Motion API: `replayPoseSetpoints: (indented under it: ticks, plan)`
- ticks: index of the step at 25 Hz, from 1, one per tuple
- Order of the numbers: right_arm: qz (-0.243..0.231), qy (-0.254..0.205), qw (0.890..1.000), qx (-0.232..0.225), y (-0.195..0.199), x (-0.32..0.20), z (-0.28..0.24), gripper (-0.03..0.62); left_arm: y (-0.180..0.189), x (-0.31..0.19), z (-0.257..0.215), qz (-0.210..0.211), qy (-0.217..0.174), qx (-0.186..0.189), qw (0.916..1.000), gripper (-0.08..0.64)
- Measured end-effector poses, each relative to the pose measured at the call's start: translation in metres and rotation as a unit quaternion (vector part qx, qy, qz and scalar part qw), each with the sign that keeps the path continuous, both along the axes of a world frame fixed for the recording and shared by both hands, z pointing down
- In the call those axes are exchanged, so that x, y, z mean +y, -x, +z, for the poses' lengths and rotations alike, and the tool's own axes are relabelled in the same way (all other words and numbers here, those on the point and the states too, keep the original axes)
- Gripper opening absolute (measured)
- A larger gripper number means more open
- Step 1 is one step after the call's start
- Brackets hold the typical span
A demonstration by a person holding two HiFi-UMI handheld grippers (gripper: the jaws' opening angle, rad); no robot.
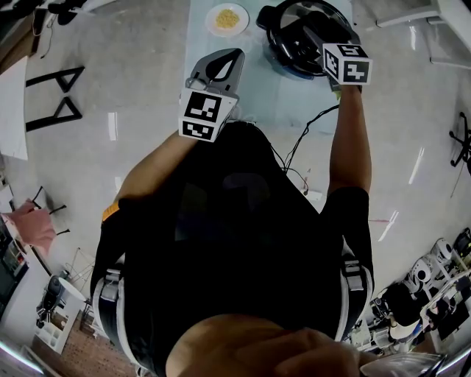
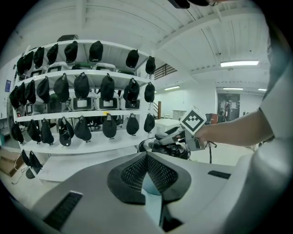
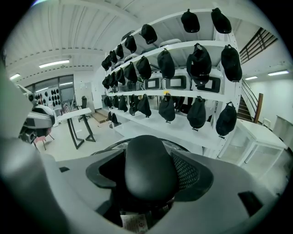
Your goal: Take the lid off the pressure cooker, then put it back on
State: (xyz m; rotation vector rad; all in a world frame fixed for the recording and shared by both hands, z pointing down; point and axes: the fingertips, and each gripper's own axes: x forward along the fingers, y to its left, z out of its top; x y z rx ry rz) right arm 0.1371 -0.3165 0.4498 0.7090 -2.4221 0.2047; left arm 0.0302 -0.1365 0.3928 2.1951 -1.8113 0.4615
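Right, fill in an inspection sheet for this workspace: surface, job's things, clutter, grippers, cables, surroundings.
Surface: pale table, carrying the cooker and a plate.
Job's things: pressure cooker on the table, with its black lid sitting on it.
Clutter: white plate of yellow food beside the cooker, apart from it.
Grippers: right gripper open, its jaws on either side of the lid handle; left gripper shut and empty, held away from the cooker.
Cables: thin black cable trailing off the table's near edge.
Surroundings: white shelves hung with black caps; glossy floor.
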Motion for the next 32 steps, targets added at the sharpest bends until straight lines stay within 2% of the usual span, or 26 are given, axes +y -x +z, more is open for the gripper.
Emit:
replayPoseSetpoints:
  ticks: [4,8,12,16,21,24,32]
  plan:
    - [0.022,-0.003,1.000,-0.011,-0.007,0.006,-0.012,0.319,0.007,0.006,-0.006,0.012,-0.008,0.004,0.9999,0.008]
    - [0.059,-0.038,0.997,-0.030,-0.022,0.016,-0.045,0.318,0.012,0.010,-0.011,0.042,-0.020,0.011,0.9989,0.008]
    - [0.102,-0.068,0.991,-0.058,-0.020,0.053,-0.079,0.308,0.017,0.018,-0.016,0.081,-0.031,0.023,0.9959,0.006]
    - [0.177,-0.073,0.977,-0.097,-0.006,0.106,-0.087,0.182,0.029,0.030,-0.016,0.116,-0.036,0.029,0.9922,0.007]
    - [0.236,-0.059,0.964,-0.106,0.026,0.178,-0.072,0.093,0.045,0.051,-0.013,0.158,-0.041,0.036,0.9859,0.008]
    - [0.257,-0.051,0.958,-0.114,0.050,0.216,-0.065,0.058,0.057,0.070,-0.011,0.179,-0.041,0.034,0.9825,0.007]
    - [0.305,-0.041,0.944,-0.123,0.094,0.301,-0.050,0.028,0.082,0.130,0.000,0.227,-0.029,0.032,0.9728,0.007]
